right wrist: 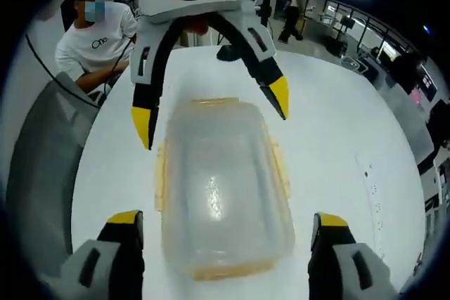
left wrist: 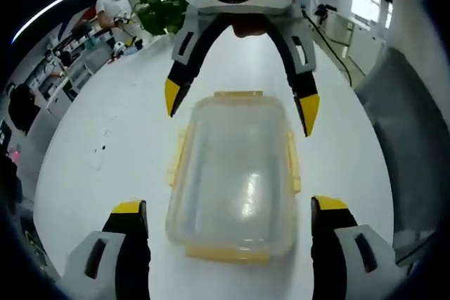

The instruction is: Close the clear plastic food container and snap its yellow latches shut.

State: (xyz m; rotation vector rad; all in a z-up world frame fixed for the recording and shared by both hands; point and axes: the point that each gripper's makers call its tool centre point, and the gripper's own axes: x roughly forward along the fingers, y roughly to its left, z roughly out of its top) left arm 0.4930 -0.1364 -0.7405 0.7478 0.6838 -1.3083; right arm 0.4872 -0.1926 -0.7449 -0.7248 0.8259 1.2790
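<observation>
Left gripper: in the left gripper view its two yellow-tipped jaws rise from the bottom edge, spread wide apart, one on each side of the box's near end, gripping nothing.
Right gripper: in the right gripper view its jaws stand the same way, wide apart, flanking the near end of the box without closing on it.
Box: a clear plastic food box lies flat on the white table, between the two grippers, with its lid sitting on top.
Latches: yellow flaps run along all four sides of the lid; the long side ones stick outward rather than lying tight against the walls. Whether any is snapped I cannot tell.
Opposite gripper: in each view the other gripper faces the camera from the far end of the box, jaws spread, yellow tips hanging just above the far corners.
Person: sits past the table's far edge in a white shirt.
Plant: green leaves stand beyond the table.
</observation>
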